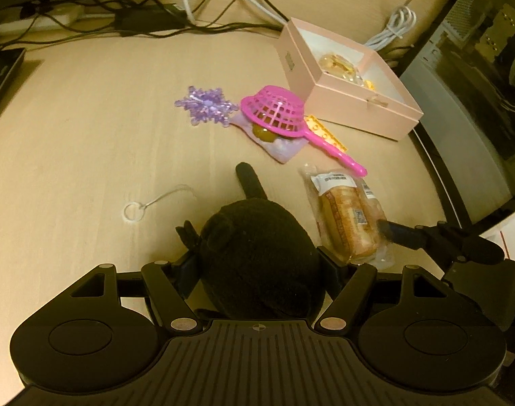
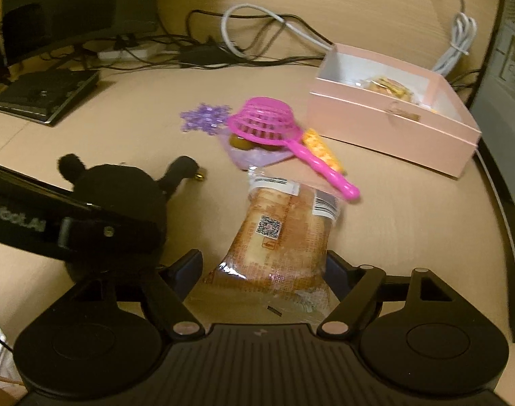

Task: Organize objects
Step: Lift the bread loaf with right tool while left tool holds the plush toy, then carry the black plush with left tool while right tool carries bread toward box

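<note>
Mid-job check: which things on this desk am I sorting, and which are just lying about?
Job:
black plush toy, between the left gripper jaws
clear-wrapped bread packet, between the right gripper jaws
pink plastic strainer
purple snowflake ornament
open pink cardboard box

Lying about:
tangled cables
white power strip

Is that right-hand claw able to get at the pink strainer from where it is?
Probably not straight away. The right gripper has the wrapped bread between its fingers, and the pink strainer lies just beyond that packet, its handle over the packet's far end.
</note>
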